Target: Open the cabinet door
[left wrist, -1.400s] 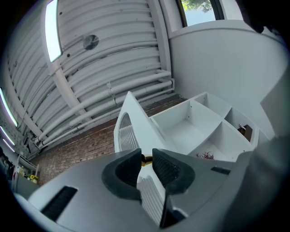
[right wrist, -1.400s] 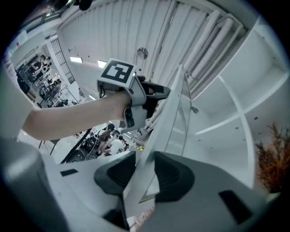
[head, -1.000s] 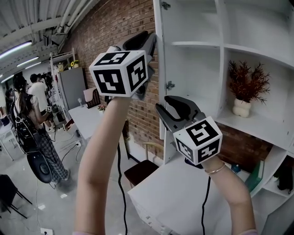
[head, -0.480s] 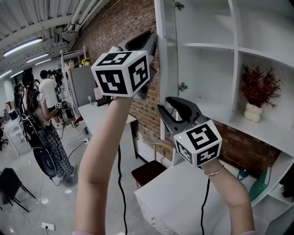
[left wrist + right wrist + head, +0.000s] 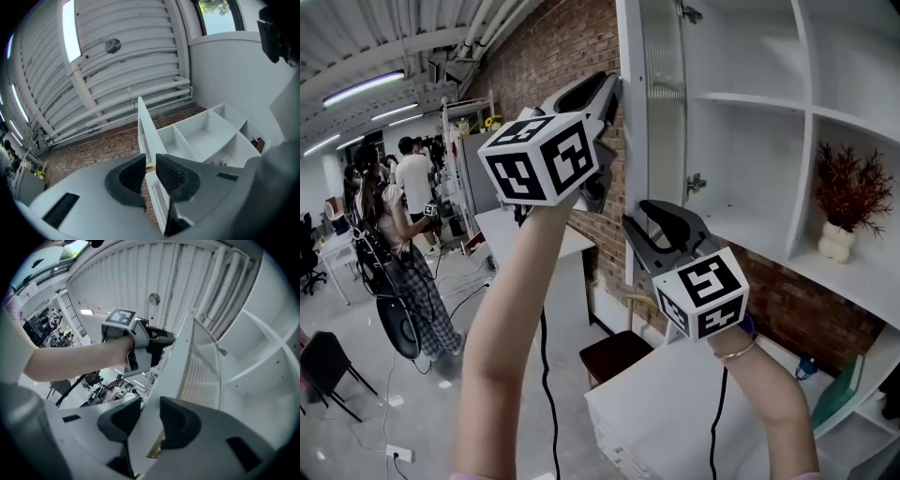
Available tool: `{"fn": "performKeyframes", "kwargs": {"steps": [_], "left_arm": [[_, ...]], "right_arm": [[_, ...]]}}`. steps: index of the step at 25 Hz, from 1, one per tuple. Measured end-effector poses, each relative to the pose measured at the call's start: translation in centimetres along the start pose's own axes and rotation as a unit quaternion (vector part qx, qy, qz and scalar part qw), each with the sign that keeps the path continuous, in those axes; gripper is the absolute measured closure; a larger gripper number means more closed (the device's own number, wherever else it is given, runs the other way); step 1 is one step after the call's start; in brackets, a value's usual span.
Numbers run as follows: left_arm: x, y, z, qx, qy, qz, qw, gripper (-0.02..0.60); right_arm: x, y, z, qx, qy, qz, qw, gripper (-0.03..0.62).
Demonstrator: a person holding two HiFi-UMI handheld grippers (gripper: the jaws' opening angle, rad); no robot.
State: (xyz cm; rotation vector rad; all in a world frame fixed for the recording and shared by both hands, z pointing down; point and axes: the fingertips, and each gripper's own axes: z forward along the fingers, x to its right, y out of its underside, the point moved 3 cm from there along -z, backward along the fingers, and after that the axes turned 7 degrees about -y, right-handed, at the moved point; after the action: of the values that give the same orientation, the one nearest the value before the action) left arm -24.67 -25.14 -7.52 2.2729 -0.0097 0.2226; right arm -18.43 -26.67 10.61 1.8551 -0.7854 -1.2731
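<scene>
The white cabinet door (image 5: 661,122) with a ribbed glass panel stands part-way open on the wall shelving. My left gripper (image 5: 614,89) is raised to the door's free edge. In the left gripper view the door (image 5: 145,126) runs up between the left gripper's (image 5: 151,164) jaws, which are opening while a brass handle piece (image 5: 150,167) still spans the narrow gap. Lower on the same edge, my right gripper (image 5: 642,217) is closed on the door. In the right gripper view the door (image 5: 201,362) fills the right gripper's (image 5: 150,411) gap, and the left gripper (image 5: 161,341) shows above.
Open white shelves behind the door hold a dried red plant in a white vase (image 5: 842,204). Below are a white desk (image 5: 675,403) and a brown chair (image 5: 614,354). A brick wall (image 5: 553,56) lies left of the cabinet. People (image 5: 394,216) stand far left.
The door has swung further out, so more of its ribbed glass face shows. Both grippers have travelled with its edge, the left above the right.
</scene>
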Motion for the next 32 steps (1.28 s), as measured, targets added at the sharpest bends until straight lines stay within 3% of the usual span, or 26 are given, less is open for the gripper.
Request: {"fn": "performKeyframes", "kwargs": {"steps": [3,14,25,32], "left_arm": [[-0.8,0.3,0.0,-0.002,0.0,-0.015,0.9999,0.522],[-4.6,2.6,-0.1,-0.026,-0.056,0.005,0.9981,0.517],[-10.2,4.4,-5.7,-0.041,-0.099,-0.013,0.9941,0.52],[-11.3,7.8,-9.9,-0.09,-0.118,0.039,0.9881,0.52]], "right_arm": [[0.1,0.2,0.7,0.004,-0.007,0.003,1.0,0.473],[-0.3,3.4,5.4,-0.024,-0.047,0.007,0.999,0.508],[-2.1,6.1,9.1,-0.06,-0.041,0.004,0.997,0.53],[-2.7,6.0,10.1,-0.062,-0.037,0.004,0.997,0.533]]}}
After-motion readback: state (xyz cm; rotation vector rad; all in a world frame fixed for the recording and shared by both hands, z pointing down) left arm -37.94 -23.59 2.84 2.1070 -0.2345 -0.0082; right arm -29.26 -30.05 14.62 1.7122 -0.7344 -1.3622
